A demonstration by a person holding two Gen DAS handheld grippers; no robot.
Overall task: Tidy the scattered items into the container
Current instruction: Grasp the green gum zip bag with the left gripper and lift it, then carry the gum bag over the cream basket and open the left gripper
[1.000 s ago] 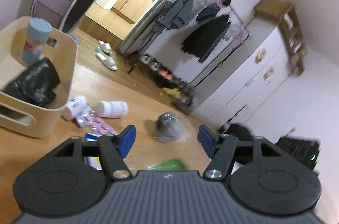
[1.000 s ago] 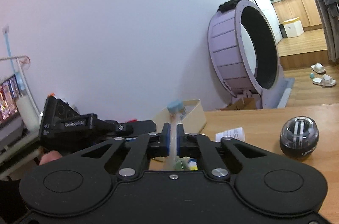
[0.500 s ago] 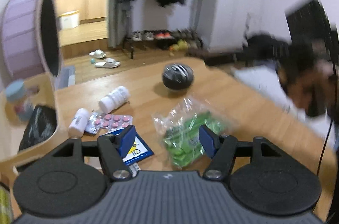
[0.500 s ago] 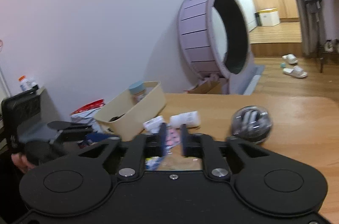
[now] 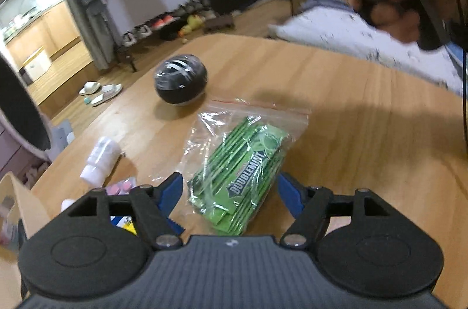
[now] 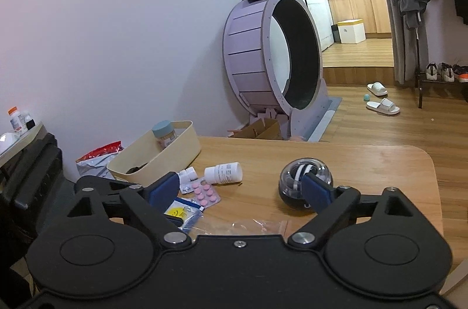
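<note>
Left tongs (image 5: 231, 193) are spread wide with the clear bag of green gum (image 5: 244, 171) lying on the table (image 5: 365, 116) right between the blue tips, though I can't tell if they touch it. Right tongs (image 6: 241, 189) are wide apart too and holding nothing, hanging over the pink pill blister (image 6: 204, 192), white bottle (image 6: 223, 173) and black gyro ball (image 6: 295, 183). The beige container (image 6: 172, 151) sits at the table's far left edge, blue-capped bottle (image 6: 163, 133) already in it.

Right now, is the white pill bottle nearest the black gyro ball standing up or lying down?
Lying down. The white pill bottle rests on its side on the wooden table, label facing up, beside the pink blister pack.
</note>
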